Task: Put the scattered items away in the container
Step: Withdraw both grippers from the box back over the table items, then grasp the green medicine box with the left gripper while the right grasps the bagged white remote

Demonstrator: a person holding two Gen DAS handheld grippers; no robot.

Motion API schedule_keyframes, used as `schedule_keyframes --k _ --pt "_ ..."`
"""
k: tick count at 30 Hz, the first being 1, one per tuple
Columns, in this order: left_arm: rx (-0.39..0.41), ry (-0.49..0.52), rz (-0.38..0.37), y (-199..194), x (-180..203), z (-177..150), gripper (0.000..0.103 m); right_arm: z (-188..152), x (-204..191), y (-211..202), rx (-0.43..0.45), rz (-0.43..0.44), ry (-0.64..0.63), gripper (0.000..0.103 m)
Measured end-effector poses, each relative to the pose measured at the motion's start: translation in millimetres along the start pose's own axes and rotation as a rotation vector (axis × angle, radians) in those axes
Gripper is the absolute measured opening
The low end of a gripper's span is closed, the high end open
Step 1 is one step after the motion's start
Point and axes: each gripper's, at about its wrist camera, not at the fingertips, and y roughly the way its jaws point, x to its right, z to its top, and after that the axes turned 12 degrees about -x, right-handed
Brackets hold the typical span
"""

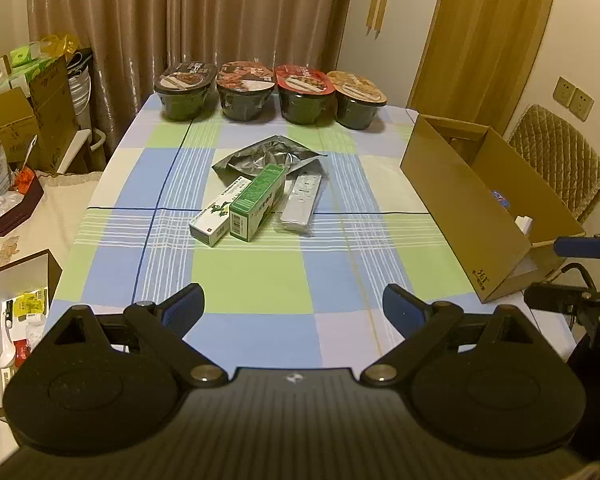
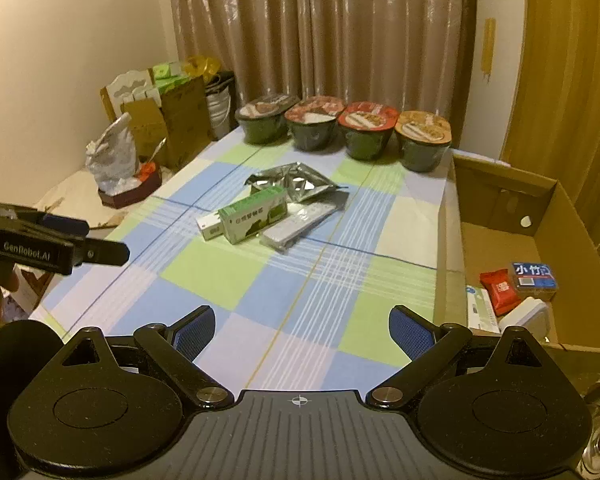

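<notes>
Left claw hangs over the near edge of the worktop with its checked blue, green and white cloth, blue pads spread wide, nothing between them. Middle of the cloth is the leftover pile: a long white carton with green print lying flat, a green rectangular carton resting partly on top of it, and just to the right a silver-grey remote control in a clear sleeve. A crumpled silver foil pouch sits right behind those three, touching them. Along the far edge, four dark instant-noodle bowls with printed lids stand in a row. On the right side is the open brown cardboard box, already holding a red snack packet, a small blue-labelled pack and some white things I can't make out. Right claw is near that box, also gaping wide and empty.
</notes>
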Motion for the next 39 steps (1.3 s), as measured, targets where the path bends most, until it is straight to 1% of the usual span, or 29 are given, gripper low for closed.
schedule_keyframes --k 8,10,12,15,19,21,22,29,33,37,38,39 --pt "-0.02 0.026 0.011 24.9 -15.6 12.4 0.093 6.1 -4.9 30.1 -0.058 0.018 -0.03 0.099" --pt "-0.039 0.043 0.023 36.4 -19.4 16.6 0.089 8.7 -5.7 38.8 -0.072 0.024 -0.038 0.099" --pt "-0.055 0.066 0.035 49.6 -22.2 20.8 0.083 12.7 -6.2 47.6 -0.086 0.035 -0.045 0.099" --pt "-0.079 0.099 0.05 70.7 -26.0 28.2 0.079 21.7 -6.7 61.9 -0.099 0.05 -0.057 0.099" --pt "-0.095 0.128 0.054 96.9 -31.1 40.2 0.073 36.2 -5.5 88.6 -0.119 0.06 -0.073 0.098" --pt "-0.099 0.136 0.056 109.9 -34.1 46.7 0.067 43.2 -4.6 103.6 -0.128 0.06 -0.077 0.098" --pt "-0.1 0.138 0.055 116.2 -35.9 50.1 0.067 47.0 -3.6 112.0 -0.134 0.06 -0.074 0.098" --pt "-0.057 0.146 0.046 160.7 -48.5 74.8 0.067 77.2 6.5 167.2 -0.164 0.07 -0.03 0.098" --pt "-0.038 0.181 0.036 186.9 -51.8 88.0 0.067 92.0 13.8 190.3 -0.164 0.067 -0.012 0.098" --pt "-0.021 0.213 0.039 208.6 -53.9 98.0 0.067 99.6 22.4 210.0 -0.172 0.064 0.013 0.098" --pt "-0.017 0.217 0.037 212.9 -54.5 99.4 0.065 101.2 24.7 214.8 -0.174 0.066 0.02 0.098" --pt "-0.013 0.215 0.037 216.3 -54.8 100.3 0.056 103.0 26.4 219.2 -0.176 0.07 0.025 0.098"
